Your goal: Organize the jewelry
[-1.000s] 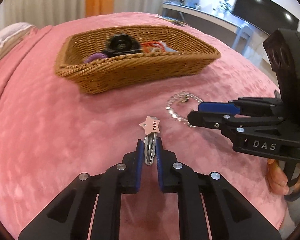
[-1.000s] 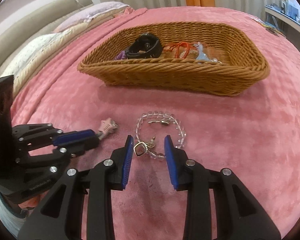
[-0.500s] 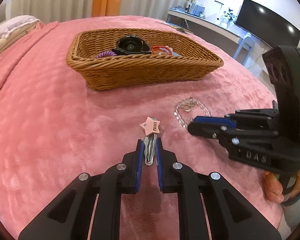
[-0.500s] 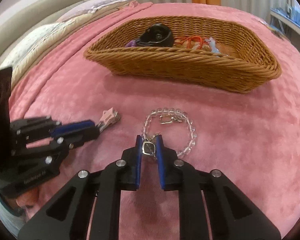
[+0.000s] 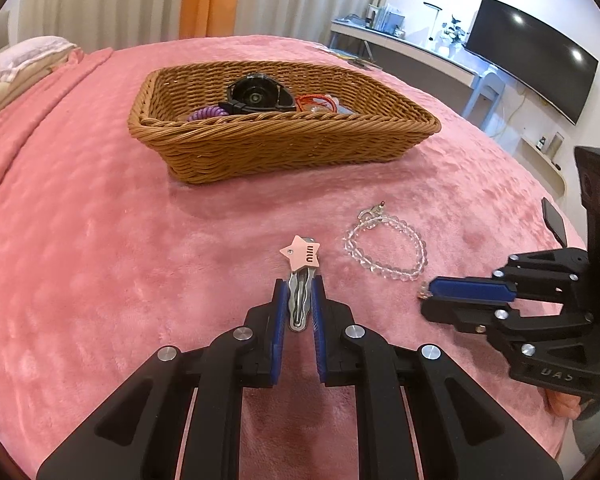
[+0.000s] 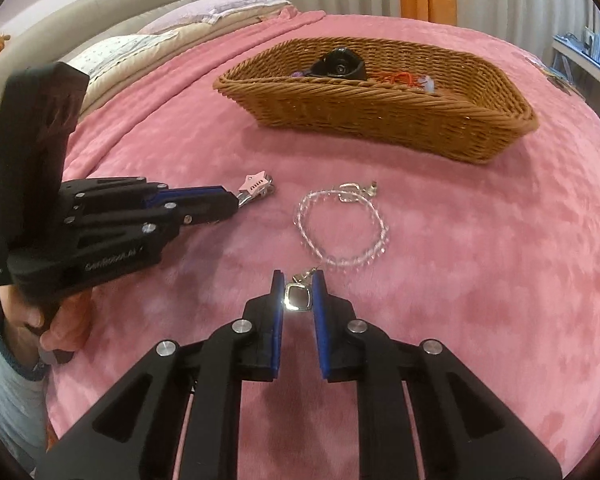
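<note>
Jewelry in three pieces, none yet in the wicker basket [image 5: 284,148]: star hair clip [image 5: 301,280] clamped at its metal shank by the left gripper [image 5: 300,300], pink star end projecting forward; square-pendant earring [image 6: 297,295] pinched between the blue pads of the right gripper [image 6: 298,292], its hook wire pointing forward; clear bead bracelet [image 6: 342,226] lying loose on the pink bedspread [image 6: 480,280], just ahead of the right gripper and beside the clip

Basket well ahead of both grippers, already holding a black round item [image 5: 258,96], a purple coil [image 5: 206,113] and an orange cord [image 5: 318,100]

Step in hand, as judged: carry to basket and release. For a clean result:
- Maintain pinch force on both pieces; earring grip is small and likely to slip if tilted
- Lift clear of the bracelet to avoid snagging the hook
- Clear the near rim before lowering
- Part the fingers low over a bare area of the basket floor, one gripper at a time
</note>
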